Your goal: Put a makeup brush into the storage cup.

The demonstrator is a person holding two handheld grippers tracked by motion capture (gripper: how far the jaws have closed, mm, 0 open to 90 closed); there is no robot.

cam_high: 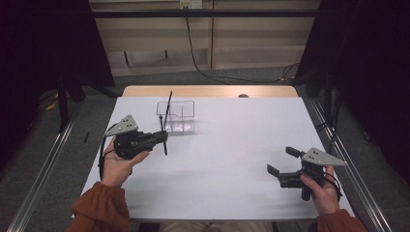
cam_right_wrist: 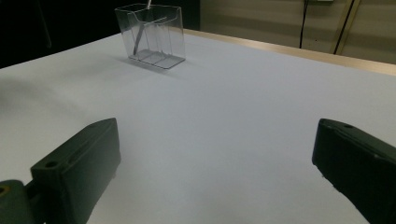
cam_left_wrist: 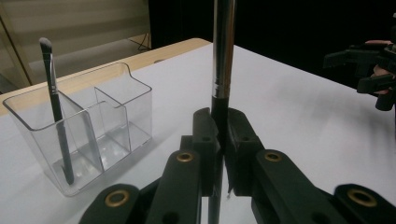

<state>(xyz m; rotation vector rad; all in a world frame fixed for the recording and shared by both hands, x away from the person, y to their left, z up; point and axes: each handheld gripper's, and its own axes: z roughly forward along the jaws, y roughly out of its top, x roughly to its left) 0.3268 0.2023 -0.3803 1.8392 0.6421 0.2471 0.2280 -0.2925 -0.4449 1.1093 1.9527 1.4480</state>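
Observation:
My left gripper [cam_high: 163, 137] is held over the table's left side, shut on a thin makeup brush [cam_high: 165, 149] with a black handle. In the left gripper view the two jaws meet around the black handle, and the brush's silver ferrule [cam_left_wrist: 223, 51] rises straight up from my left gripper [cam_left_wrist: 219, 135]. Just beyond it stands a clear divided holder [cam_high: 176, 116] [cam_left_wrist: 116, 116] with a second brush [cam_high: 168, 106] [cam_left_wrist: 56, 107] leaning in its left compartment. My right gripper [cam_high: 281, 160] [cam_right_wrist: 210, 163] stands open at the right front, nothing between its jaws. The holder [cam_right_wrist: 152, 35] is far ahead of it.
The table carries a white sheet [cam_high: 232, 140], with a wooden strip [cam_high: 208, 91] along the far edge. Metal rails run along both sides on the floor. The right gripper [cam_left_wrist: 369, 70] appears far off in the left gripper view.

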